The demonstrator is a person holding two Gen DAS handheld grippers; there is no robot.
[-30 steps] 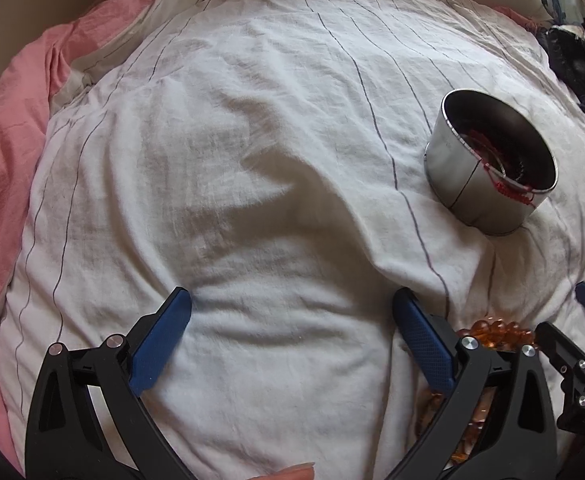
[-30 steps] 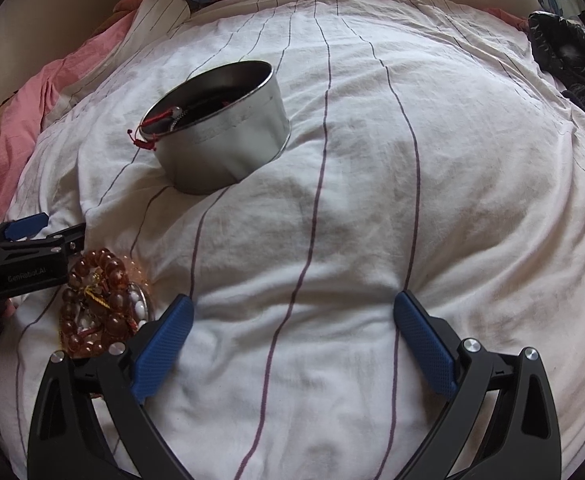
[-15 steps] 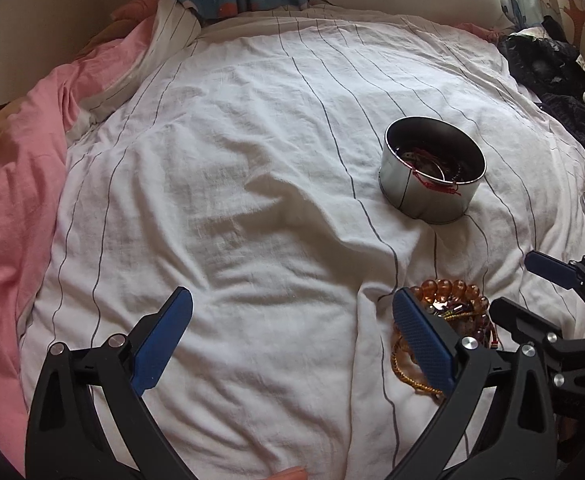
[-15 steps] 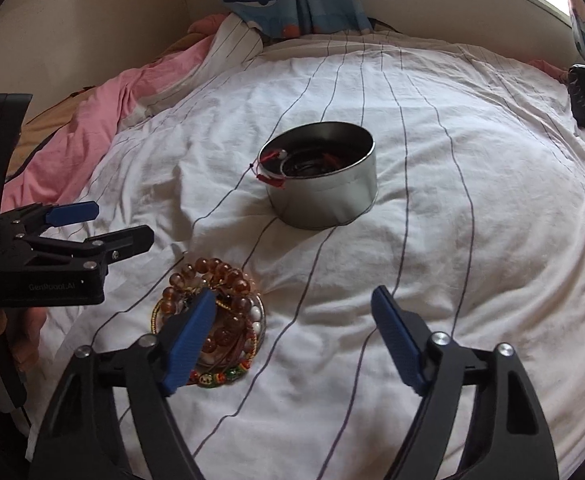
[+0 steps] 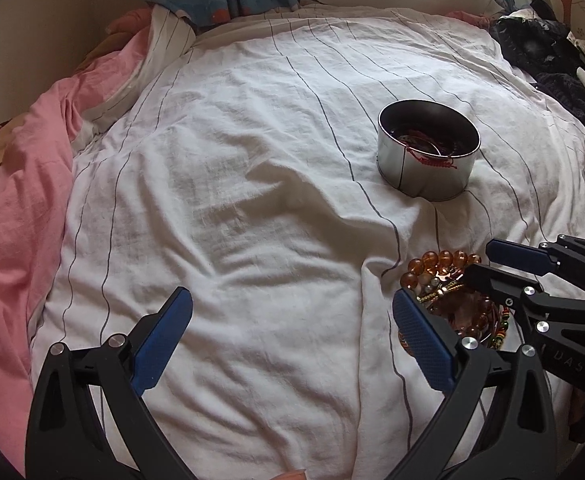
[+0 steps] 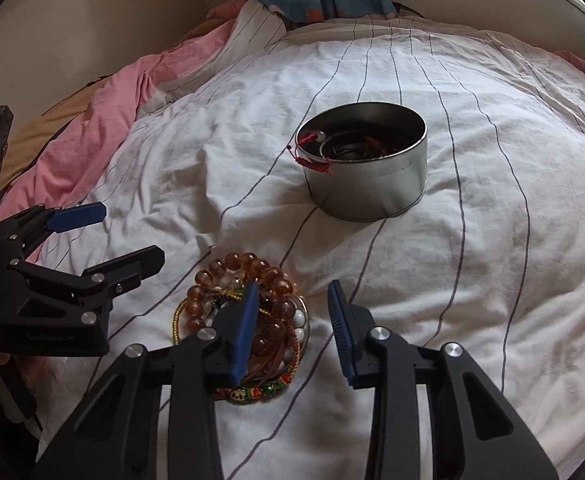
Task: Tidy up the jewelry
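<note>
We see right gripper [image 6: 292,320] angled down over bracelet pile [image 6: 248,320] on striped sheet [image 6: 452,280], jaws closing, gap empty. Left gripper [image 5: 292,336] wide open, holding nothing. Tin [image 6: 366,172] beyond.

Bed with white striped sheet [image 5: 252,208]. Metal tin [image 6: 366,172] sits on it; bracelet pile [image 6: 244,320] lies near the tin, camera side. Pink blanket [image 5: 20,216] far left of the tin.
</note>
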